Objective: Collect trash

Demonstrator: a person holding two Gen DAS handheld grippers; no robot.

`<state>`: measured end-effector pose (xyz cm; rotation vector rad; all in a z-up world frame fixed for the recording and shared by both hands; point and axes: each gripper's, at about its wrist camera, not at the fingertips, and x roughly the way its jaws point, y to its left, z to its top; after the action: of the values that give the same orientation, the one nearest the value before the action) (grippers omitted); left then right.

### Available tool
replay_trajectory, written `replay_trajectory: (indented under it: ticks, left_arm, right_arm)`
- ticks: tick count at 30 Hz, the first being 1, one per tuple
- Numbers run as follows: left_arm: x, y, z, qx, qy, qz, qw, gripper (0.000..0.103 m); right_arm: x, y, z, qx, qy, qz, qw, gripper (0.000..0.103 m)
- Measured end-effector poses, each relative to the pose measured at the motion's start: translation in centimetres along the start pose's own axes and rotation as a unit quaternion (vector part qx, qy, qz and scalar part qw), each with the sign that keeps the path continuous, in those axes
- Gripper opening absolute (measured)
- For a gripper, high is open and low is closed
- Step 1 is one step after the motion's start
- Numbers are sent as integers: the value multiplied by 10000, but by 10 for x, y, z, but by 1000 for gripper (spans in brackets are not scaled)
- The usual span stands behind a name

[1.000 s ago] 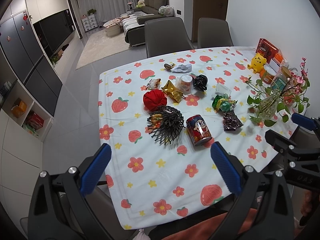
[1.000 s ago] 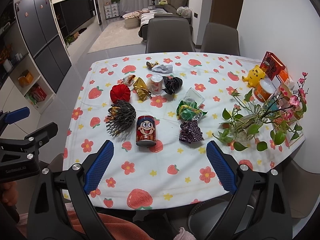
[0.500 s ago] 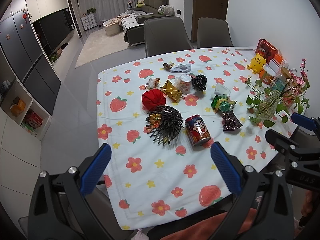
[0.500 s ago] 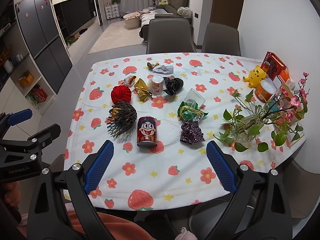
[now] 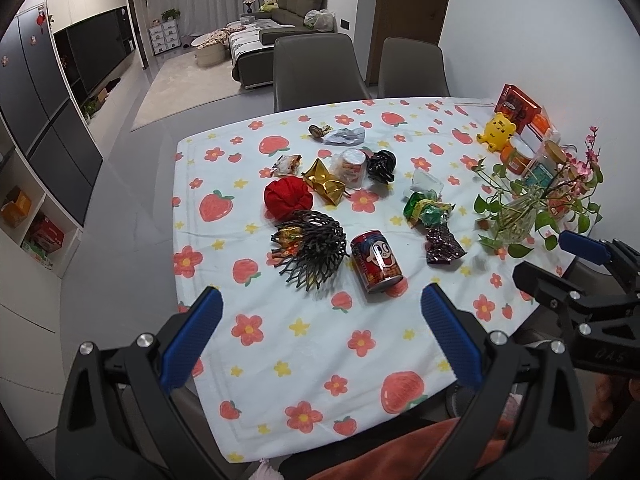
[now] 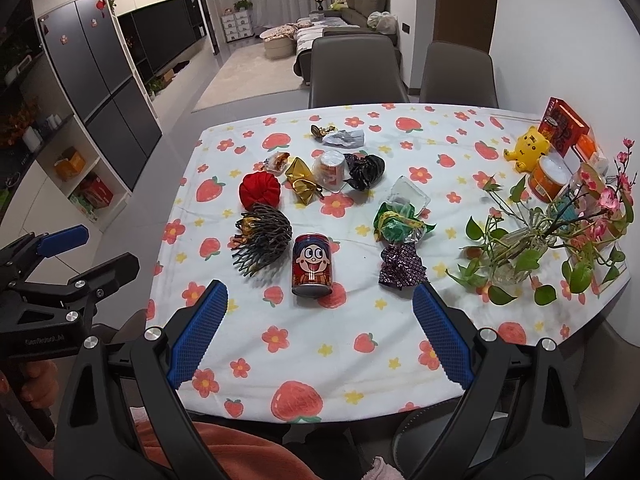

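Right wrist view: both the left gripper [image 6: 68, 250] and right gripper [image 6: 318, 332] hover spread apart and empty; the red drink can [image 6: 312, 264], wrappers [image 6: 400, 222] and mesh basket [image 6: 262, 238] lie mid-table, nothing apparently collected.

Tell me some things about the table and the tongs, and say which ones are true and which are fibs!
1. Both tongs, left tongs and right tongs, are open and hold nothing. True.
2. The red can lies on its side. False: it stands upright.
3. The red cloth ball sits beside the black mesh basket. True.
4. The yellow toy sits inside the basket. False: it stands near the wall by the red box.
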<state>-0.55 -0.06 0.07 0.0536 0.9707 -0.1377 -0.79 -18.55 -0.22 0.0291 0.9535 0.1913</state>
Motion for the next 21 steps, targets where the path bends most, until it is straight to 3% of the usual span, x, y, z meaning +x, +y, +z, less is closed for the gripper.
replay_trajectory:
  ticks: [11, 13, 21]
  left_arm:
    - [5, -8, 1, 46, -32, -87, 9999, 99]
    - [5, 5, 3, 4, 3, -109, 9999, 99]
    - [5, 6, 3, 0, 5, -116, 9999, 99]
  right_arm:
    - [2, -5, 0, 26, -20, 349, 9994, 91]
    - [2, -5, 0, 33, -20, 398, 9992, 91]
    - [2, -7, 0, 32, -16, 415, 9991, 91]
